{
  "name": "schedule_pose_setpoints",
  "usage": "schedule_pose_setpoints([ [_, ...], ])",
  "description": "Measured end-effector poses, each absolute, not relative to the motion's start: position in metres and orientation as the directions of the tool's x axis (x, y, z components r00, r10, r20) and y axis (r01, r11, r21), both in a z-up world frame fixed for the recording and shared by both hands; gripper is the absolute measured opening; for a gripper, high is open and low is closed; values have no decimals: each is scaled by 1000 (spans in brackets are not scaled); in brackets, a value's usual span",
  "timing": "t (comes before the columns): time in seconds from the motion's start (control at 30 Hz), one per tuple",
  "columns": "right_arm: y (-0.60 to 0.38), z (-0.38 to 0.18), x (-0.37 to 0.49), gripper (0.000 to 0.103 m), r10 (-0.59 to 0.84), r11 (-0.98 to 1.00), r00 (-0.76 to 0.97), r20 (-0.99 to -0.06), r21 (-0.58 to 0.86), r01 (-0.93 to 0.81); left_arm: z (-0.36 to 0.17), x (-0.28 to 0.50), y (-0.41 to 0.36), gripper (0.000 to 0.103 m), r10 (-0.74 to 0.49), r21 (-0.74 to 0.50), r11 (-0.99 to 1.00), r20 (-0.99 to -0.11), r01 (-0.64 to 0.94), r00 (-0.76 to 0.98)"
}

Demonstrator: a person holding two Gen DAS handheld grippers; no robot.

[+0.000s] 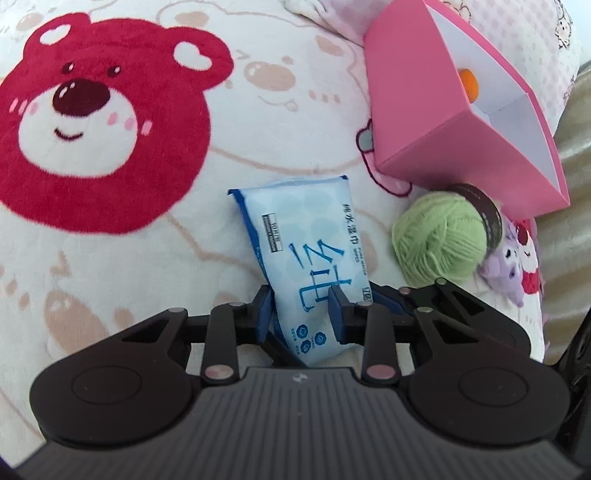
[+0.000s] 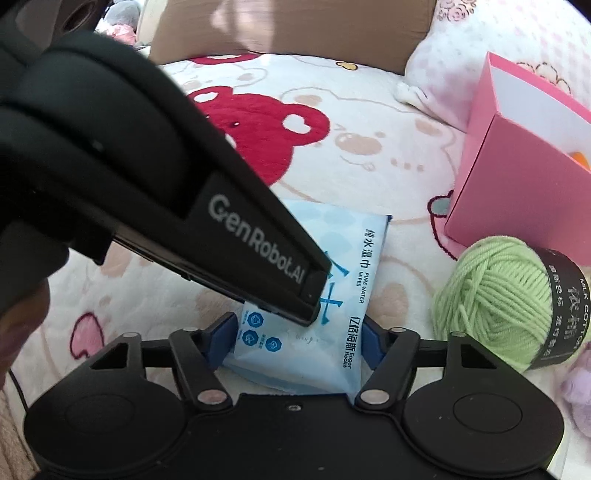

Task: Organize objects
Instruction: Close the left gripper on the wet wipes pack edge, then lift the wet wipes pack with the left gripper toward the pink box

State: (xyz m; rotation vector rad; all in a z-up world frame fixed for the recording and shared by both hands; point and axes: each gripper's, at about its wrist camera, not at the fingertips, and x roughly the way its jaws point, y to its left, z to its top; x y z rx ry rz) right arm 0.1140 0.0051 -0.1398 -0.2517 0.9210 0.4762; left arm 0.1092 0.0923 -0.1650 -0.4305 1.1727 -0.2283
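A light-blue pack of wet wipes (image 1: 306, 240) lies on the bear-print blanket (image 1: 110, 258). My left gripper (image 1: 301, 314) is shut on its near end, with a blue pad pressed on each side. In the right wrist view the same pack (image 2: 295, 350) sits between the pads of my right gripper (image 2: 299, 343), and both pads touch its side edges. The left gripper's black body (image 2: 184, 184) comes in from the upper left and hides the middle of the pack.
A ball of green yarn (image 1: 439, 236) with a dark label lies right of the pack. Behind it a pink box (image 1: 436, 122) stands open with something orange (image 1: 469, 79) inside. A small purple plush (image 1: 506, 269) is at the right. A brown cushion (image 2: 295, 33) is at the back.
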Motion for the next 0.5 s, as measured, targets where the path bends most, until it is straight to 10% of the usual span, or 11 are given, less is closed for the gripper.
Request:
schedule_pose_setpoints([
  [0.5,-13,-130,107,72,347,838,496,-796,26,-544,-148,95,77,31,-418,-434,899,-820,52,391],
])
